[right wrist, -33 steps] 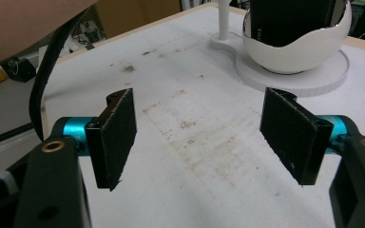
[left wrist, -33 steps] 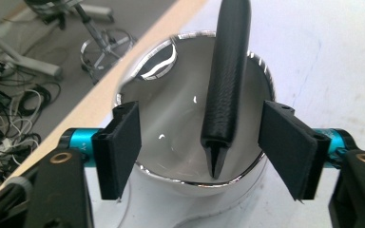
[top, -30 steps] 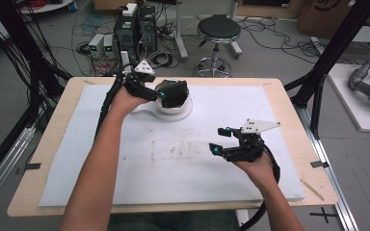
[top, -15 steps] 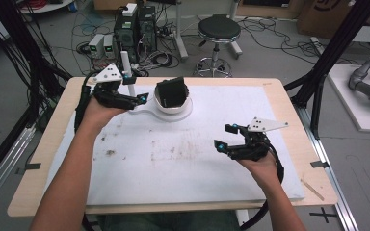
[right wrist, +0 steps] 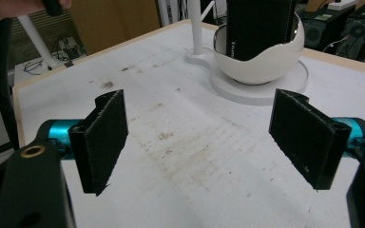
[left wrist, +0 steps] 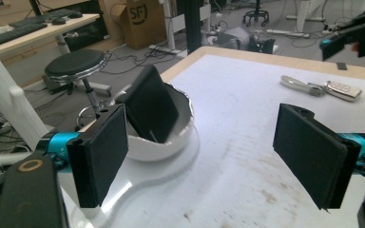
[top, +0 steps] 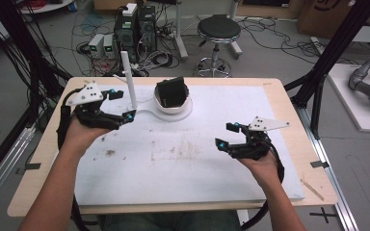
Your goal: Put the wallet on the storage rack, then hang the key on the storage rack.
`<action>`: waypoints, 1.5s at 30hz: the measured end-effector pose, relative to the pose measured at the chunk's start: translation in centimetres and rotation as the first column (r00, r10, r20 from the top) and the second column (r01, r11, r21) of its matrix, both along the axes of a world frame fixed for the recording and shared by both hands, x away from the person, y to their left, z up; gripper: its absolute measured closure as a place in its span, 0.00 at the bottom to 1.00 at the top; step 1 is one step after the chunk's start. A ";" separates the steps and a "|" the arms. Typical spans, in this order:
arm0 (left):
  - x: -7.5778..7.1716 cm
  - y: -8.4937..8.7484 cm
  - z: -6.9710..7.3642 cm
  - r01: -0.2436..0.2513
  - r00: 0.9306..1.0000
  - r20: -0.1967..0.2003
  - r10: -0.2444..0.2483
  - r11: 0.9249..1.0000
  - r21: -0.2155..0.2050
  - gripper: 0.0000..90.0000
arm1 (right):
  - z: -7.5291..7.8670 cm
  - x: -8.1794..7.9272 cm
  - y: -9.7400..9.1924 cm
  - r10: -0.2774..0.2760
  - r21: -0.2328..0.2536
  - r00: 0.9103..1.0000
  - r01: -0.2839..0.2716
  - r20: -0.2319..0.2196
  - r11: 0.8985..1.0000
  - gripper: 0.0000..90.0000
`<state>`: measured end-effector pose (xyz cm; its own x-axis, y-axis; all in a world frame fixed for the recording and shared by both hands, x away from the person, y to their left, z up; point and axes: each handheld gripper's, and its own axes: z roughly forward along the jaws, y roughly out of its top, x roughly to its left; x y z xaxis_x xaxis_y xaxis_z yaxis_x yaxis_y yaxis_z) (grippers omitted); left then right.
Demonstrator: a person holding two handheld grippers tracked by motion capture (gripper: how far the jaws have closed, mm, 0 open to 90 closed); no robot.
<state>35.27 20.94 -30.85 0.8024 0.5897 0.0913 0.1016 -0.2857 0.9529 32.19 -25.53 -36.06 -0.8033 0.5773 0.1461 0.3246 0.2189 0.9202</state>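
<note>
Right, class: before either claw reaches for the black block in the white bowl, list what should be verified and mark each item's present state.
1. Left claw open: ok, jaws spread wide in the left gripper view.
2. Right claw open: ok, empty, jaws apart.
3. Black block seated in the white bowl: ok, leaning, top sticking out.
4. Bowl on its flat white base: ok.
5. White post clear of the left claw: not ok, it stands right beside it.
6. Whether the block is loose in the bowl: cannot tell.
</note>
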 end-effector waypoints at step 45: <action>-1.7 2.6 -6.4 -0.057 0.996 -0.063 0.056 0.998 -0.008 0.21 | 0.2 -0.6 -3.5 -0.155 -0.019 0.988 0.155 0.017 0.988 0.23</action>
